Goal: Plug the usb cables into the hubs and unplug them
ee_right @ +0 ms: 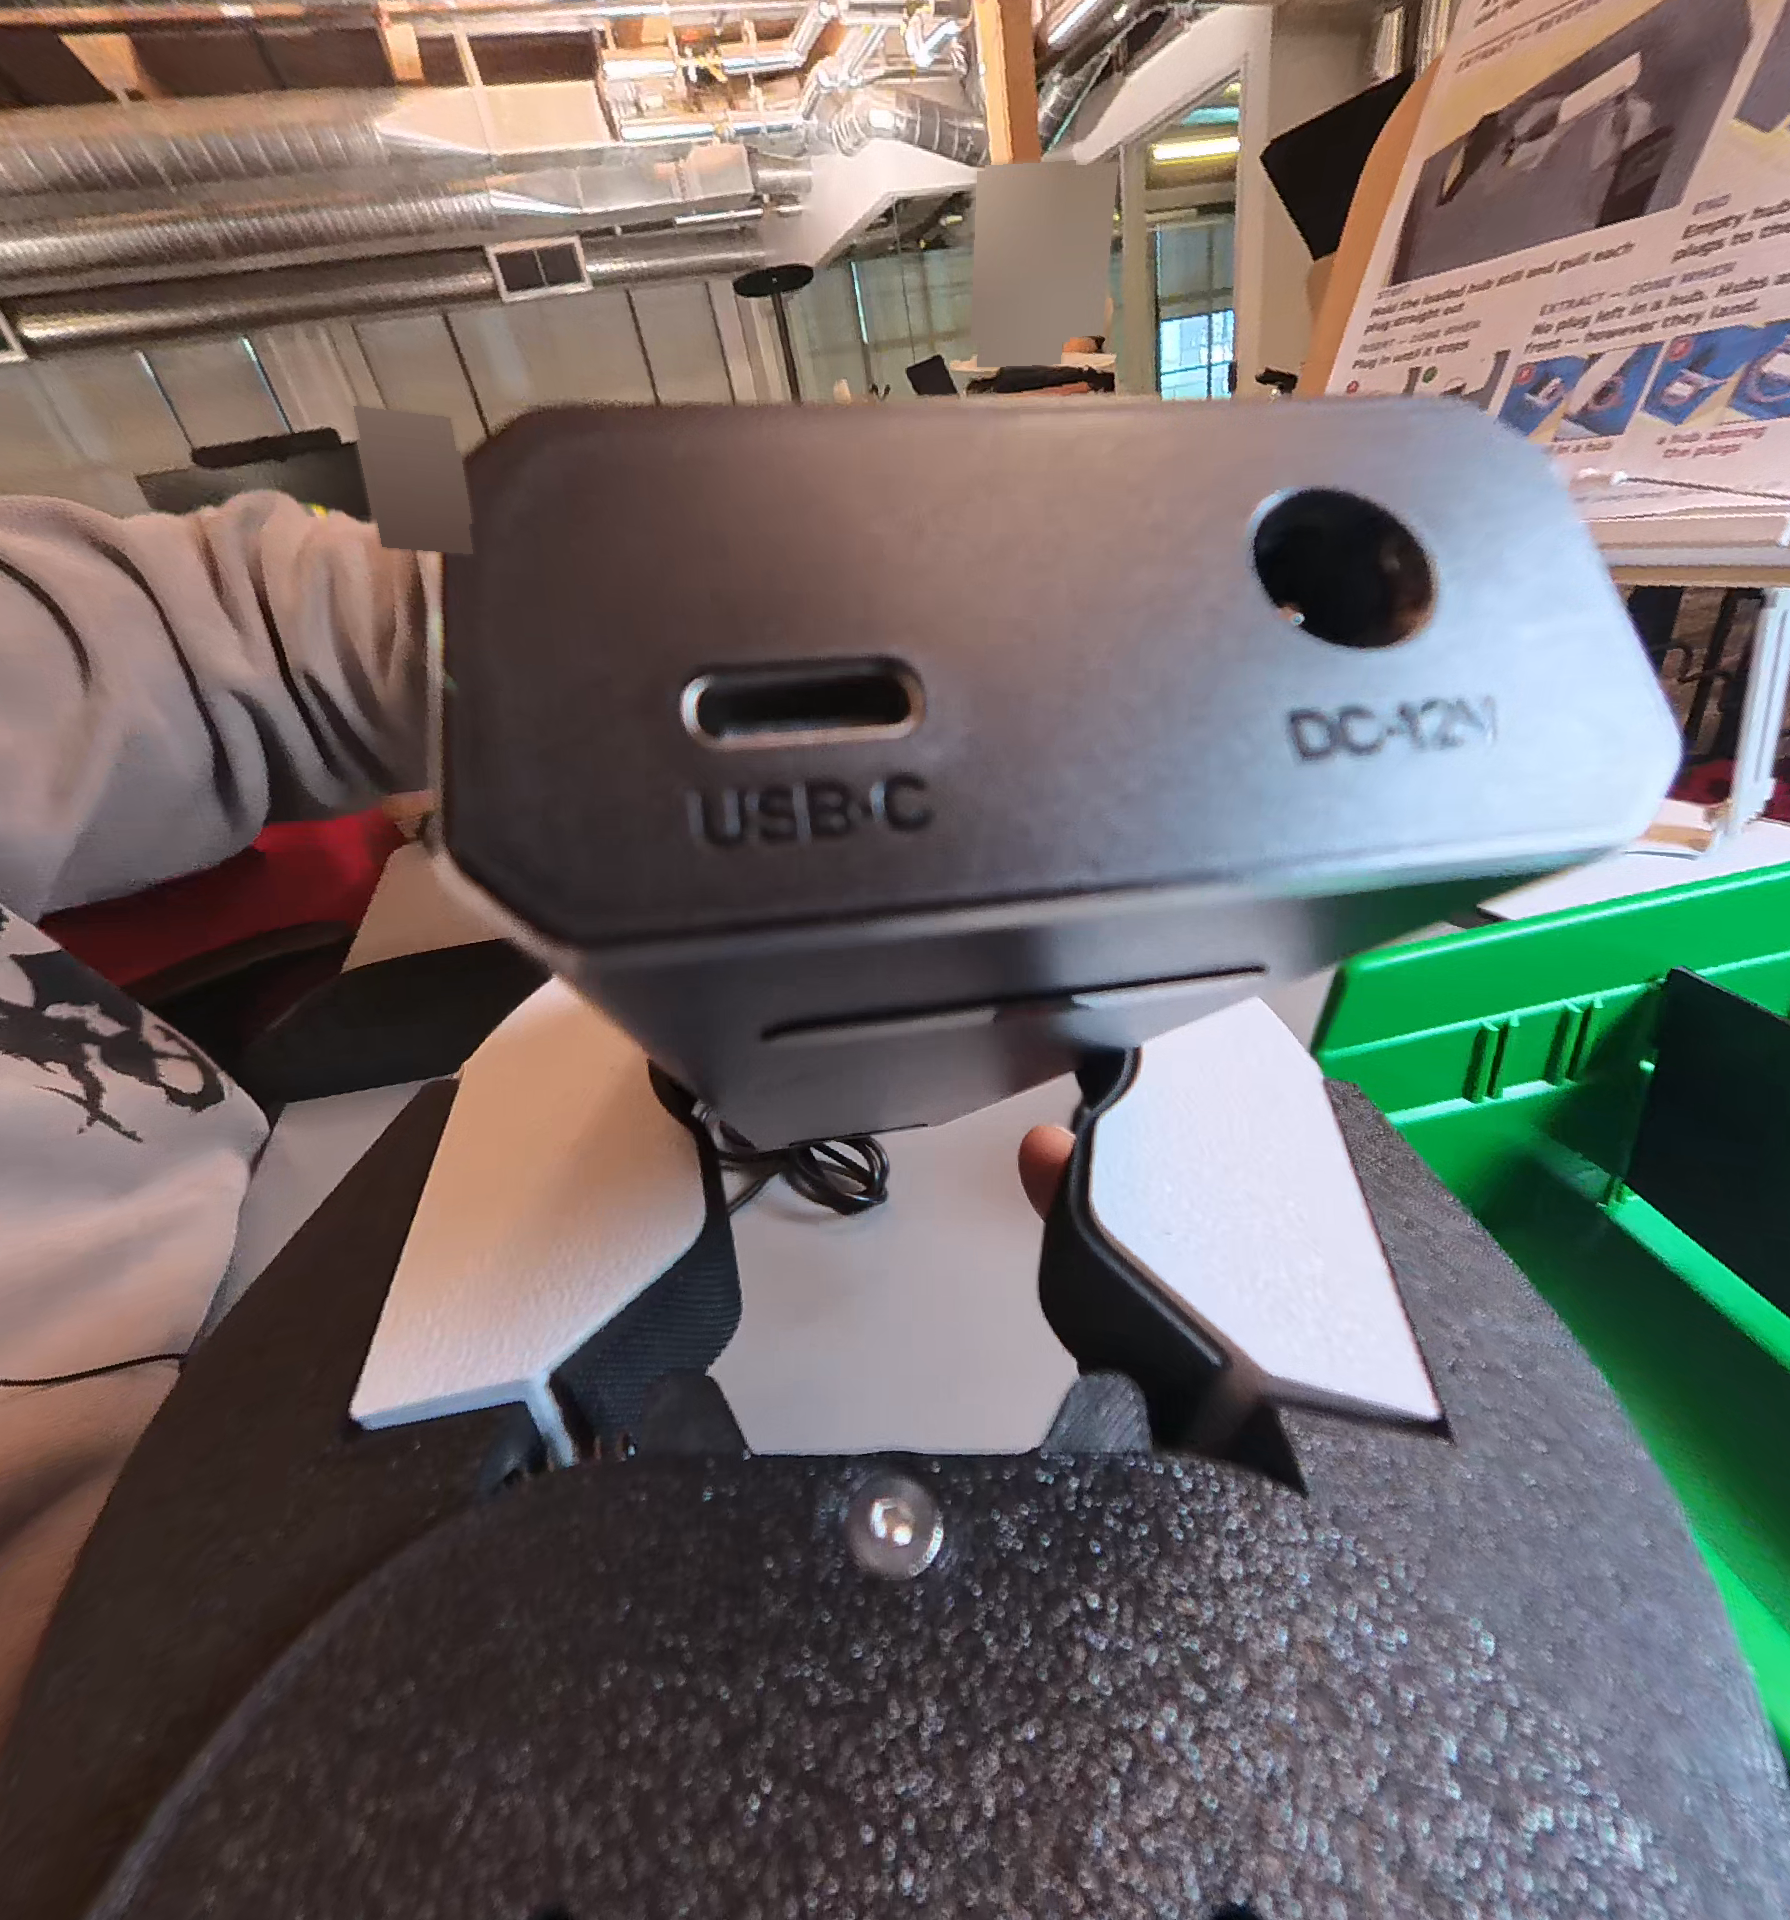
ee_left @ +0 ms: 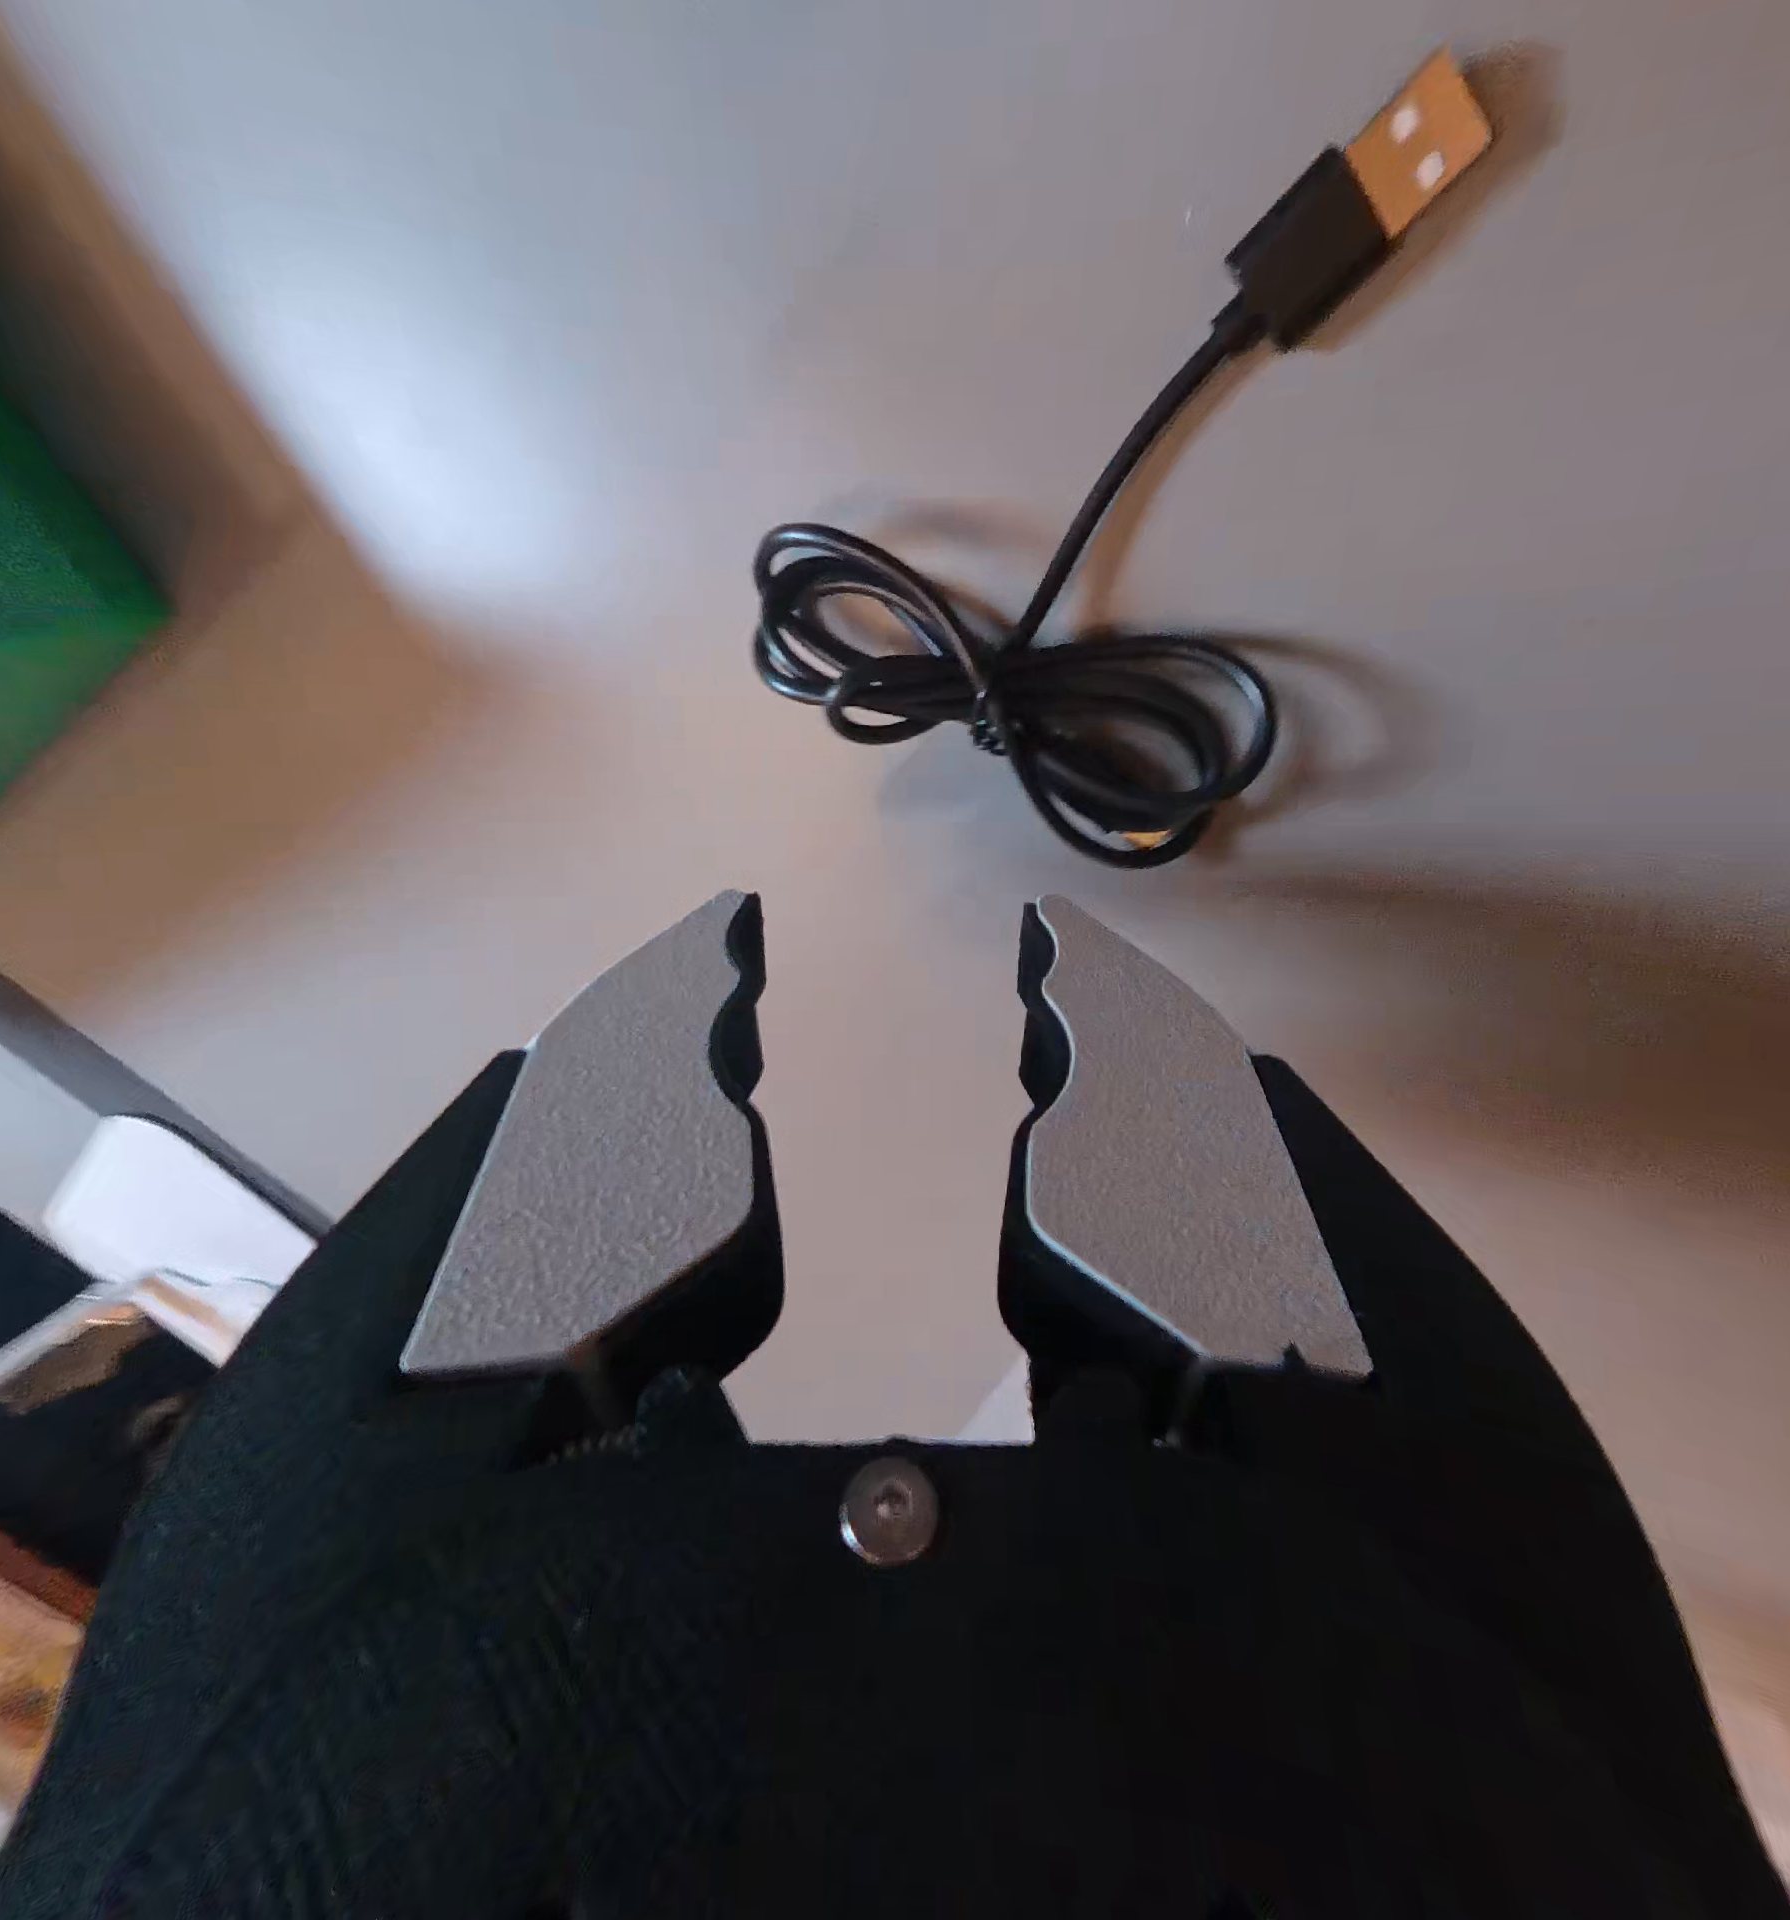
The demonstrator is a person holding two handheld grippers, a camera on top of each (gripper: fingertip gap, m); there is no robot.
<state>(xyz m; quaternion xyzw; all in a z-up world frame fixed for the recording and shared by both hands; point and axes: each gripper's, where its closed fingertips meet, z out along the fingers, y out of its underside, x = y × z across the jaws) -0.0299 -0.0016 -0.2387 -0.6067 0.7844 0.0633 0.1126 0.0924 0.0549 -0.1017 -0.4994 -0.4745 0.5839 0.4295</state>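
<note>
While left gripper (ee_left: pixel 891 914) gapes | cable (ee_left: pixel 1016 686) just ahead, apart.

The left tongs (ee_left: pixel 891 935) fill the lower half of the frame, their grey fingers (ee_left: pixel 610 1153) parted with nothing between them. Just beyond their tips, right of centre, a black USB cable (ee_left: pixel 1016 686) lies coiled and tied on the pale surface (ee_left: pixel 517 343). Its plug (ee_left: pixel 1379 187) reaches toward the upper right corner. A green bin (ee_left: pixel 8 582) shows at the left edge, blurred.
</note>
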